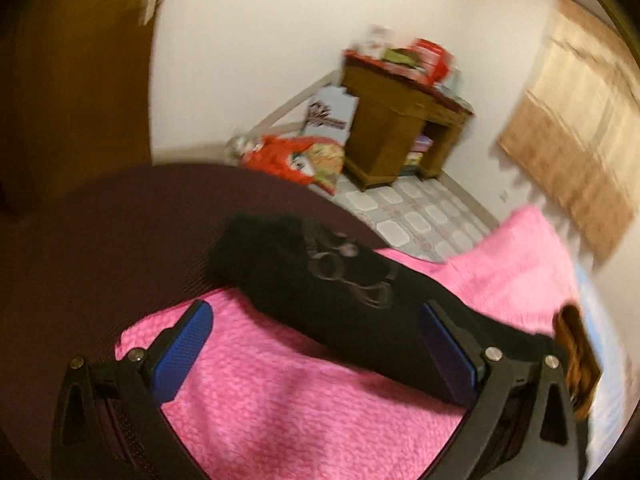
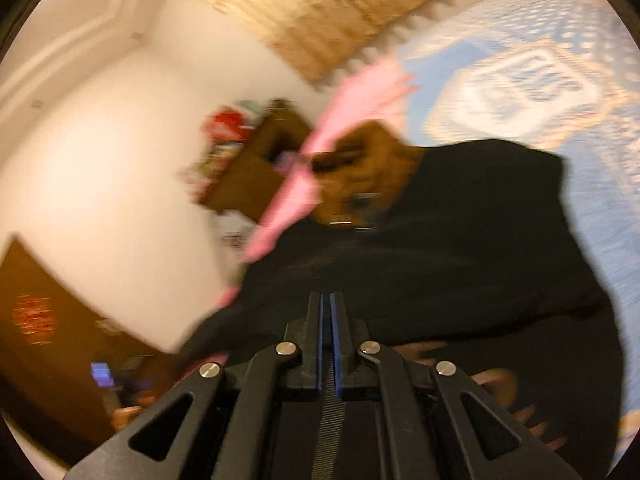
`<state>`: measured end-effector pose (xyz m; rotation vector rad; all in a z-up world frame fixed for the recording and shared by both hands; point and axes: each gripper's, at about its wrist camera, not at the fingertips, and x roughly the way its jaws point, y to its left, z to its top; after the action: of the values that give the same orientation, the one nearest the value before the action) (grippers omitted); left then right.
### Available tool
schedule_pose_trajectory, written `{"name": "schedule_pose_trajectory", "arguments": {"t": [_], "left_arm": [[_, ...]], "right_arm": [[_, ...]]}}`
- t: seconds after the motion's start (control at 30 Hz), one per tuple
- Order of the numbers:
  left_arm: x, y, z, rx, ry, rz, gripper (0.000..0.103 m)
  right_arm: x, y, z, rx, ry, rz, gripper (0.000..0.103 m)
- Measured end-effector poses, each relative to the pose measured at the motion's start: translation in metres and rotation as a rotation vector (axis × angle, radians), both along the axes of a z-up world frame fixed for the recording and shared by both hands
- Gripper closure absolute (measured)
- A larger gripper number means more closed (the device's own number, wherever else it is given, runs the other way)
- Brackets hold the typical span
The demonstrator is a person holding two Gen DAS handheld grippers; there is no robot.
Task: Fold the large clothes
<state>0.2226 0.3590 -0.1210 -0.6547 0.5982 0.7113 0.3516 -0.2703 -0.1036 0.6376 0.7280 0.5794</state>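
A black garment (image 1: 340, 292) with a grey printed design lies across a pink blanket (image 1: 288, 392) on the bed. My left gripper (image 1: 316, 344) is open above the blanket, and the garment runs past its right blue pad (image 1: 448, 356). In the right wrist view the same black garment (image 2: 460, 240) is spread wide. My right gripper (image 2: 329, 320) is shut with its jaws together over the garment's near edge; whether cloth is pinched between them I cannot tell. The left hand with its gripper (image 2: 360, 184) shows beyond the garment. Both views are blurred.
A dark maroon surface (image 1: 100, 248) lies left of the blanket. A wooden desk (image 1: 396, 128) with clutter stands on a tiled floor (image 1: 416, 216), with bags (image 1: 304, 160) beside it. A light blue patterned bedspread (image 2: 540, 88) lies under the garment. A wooden door (image 1: 72, 80) is at left.
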Motion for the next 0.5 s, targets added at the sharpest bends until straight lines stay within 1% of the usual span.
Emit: {"name": "schedule_pose_trajectory", "arguments": {"t": [0.03,0.07,0.1,0.13,0.17,0.2,0.3,0.33,0.43,0.5], "left_arm": [[-0.003,0.006,-0.005,-0.027,-0.006,0.014,0.0],[-0.005,0.011,-0.009,-0.05,-0.011,0.029,0.0],[-0.005,0.014,-0.013,-0.066,-0.018,0.043,0.0],[-0.004,0.017,-0.017,-0.077,-0.019,0.049,0.0],[-0.003,0.018,-0.019,-0.081,-0.019,0.046,0.0],[0.0,0.019,-0.022,-0.083,-0.015,0.042,0.0],[0.009,0.024,-0.028,-0.079,0.007,0.042,0.0],[0.013,0.026,-0.032,-0.095,0.009,0.038,0.0],[0.016,0.031,-0.04,-0.149,-0.017,0.038,0.0],[0.017,0.033,-0.046,-0.19,-0.038,0.043,0.0]], "right_arm": [[-0.006,0.009,0.007,-0.014,-0.021,0.02,0.083],[-0.011,0.017,0.013,-0.023,-0.043,0.04,0.049],[-0.017,0.024,0.019,-0.02,-0.077,0.061,0.028],[-0.025,0.031,0.026,-0.009,-0.122,0.078,0.002],[-0.031,0.038,0.034,-0.035,-0.16,0.082,0.001],[-0.036,0.042,0.038,-0.07,-0.176,0.084,0.001],[-0.052,0.068,0.054,-0.309,-0.232,0.006,0.001],[-0.057,0.073,0.055,-0.352,-0.244,-0.015,0.001],[-0.067,0.082,0.058,-0.433,-0.262,-0.039,0.001],[-0.07,0.084,0.055,-0.432,-0.25,-0.036,0.001]]}}
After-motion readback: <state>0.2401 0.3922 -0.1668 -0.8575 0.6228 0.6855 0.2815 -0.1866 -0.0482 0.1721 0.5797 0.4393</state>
